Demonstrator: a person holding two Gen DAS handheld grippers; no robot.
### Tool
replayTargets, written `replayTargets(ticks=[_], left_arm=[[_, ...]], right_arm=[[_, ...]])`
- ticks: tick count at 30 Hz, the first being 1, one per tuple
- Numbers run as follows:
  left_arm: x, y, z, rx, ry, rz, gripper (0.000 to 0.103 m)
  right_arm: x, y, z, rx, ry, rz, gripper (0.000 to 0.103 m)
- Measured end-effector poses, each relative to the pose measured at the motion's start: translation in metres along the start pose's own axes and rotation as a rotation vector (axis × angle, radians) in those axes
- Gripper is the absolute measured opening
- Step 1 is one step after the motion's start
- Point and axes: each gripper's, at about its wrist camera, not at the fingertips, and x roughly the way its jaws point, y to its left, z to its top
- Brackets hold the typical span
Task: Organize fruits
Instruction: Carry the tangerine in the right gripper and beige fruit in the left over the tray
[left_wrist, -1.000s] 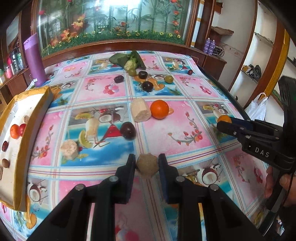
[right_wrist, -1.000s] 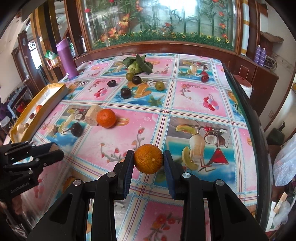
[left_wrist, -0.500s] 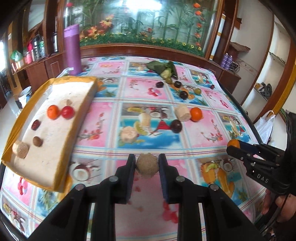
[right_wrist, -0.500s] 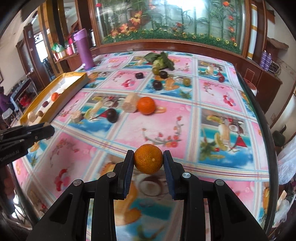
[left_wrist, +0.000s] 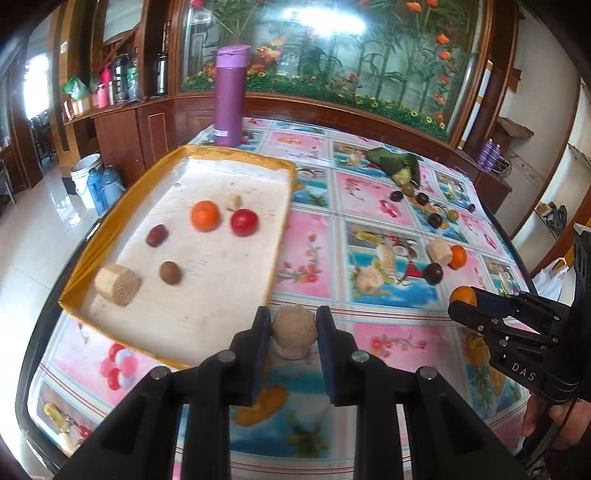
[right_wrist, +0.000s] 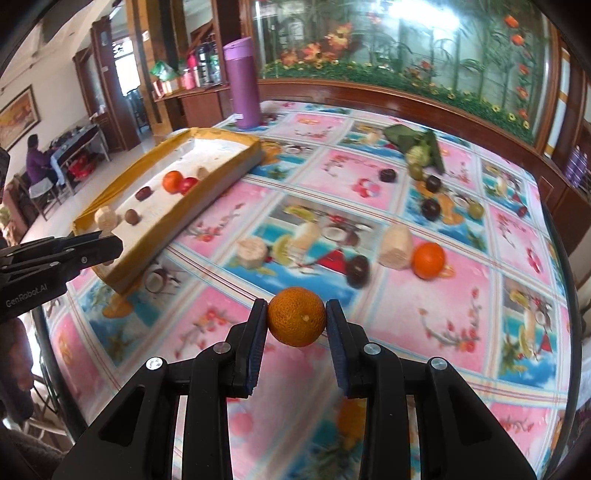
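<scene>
The left tongs (left_wrist: 294, 326) are closed on a tan, rough-skinned ball (left_wrist: 294, 328), both pads pressed against its sides, and they hang over the patterned tablecloth (left_wrist: 388, 328) just off the near corner of the yellow-rimmed tray (left_wrist: 279, 236). The tray lies ahead and to the left of those tongs. Inside it sit an orange (left_wrist: 205, 215) and a red fruit (left_wrist: 244, 222) side by side, a small pale piece (left_wrist: 233, 202) just behind them, a dark red date-like fruit (left_wrist: 156, 235), a brown round fruit (left_wrist: 170, 272) and a tan cylinder block (left_wrist: 117, 283) nearest the front left corner. The tray's near wall stands between the held ball and the white floor of the tray.

The right tongs (right_wrist: 296, 322) grip a small orange (right_wrist: 296, 322) snugly between their pads, held above the cloth. Ahead of them, well apart, lie a dark plum (right_wrist: 358, 271), a loose orange (right_wrist: 428, 260) touching a pale cylinder (right_wrist: 397, 247), and another pale chunk (right_wrist: 252, 253) to the left. Farther back are more dark fruits (right_wrist: 431, 209), a green one (right_wrist: 475, 209) and a leafy bundle (right_wrist: 421, 147). A purple flask (right_wrist: 243, 83) stands beyond the tray's far end.

From the right tongs' view, the left tongs reach in at the left edge, beside the tray's near corner.
</scene>
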Motion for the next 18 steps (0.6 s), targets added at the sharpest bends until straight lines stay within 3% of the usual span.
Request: replayTargets(ticks=[11, 18], left_arm=[[-0.001, 0.074, 0.008, -0.078, 0.001, 0.085, 0.028], [0.008, 0.101, 0.016, -0.087, 0.008, 0.111, 0.028]], right_arm=[[0.025, 0.060, 0.050, -0.109, -0.032, 0.068, 0.031], [0.049, 0.092, 0.084, -0.142, -0.040, 0.122, 0.031]])
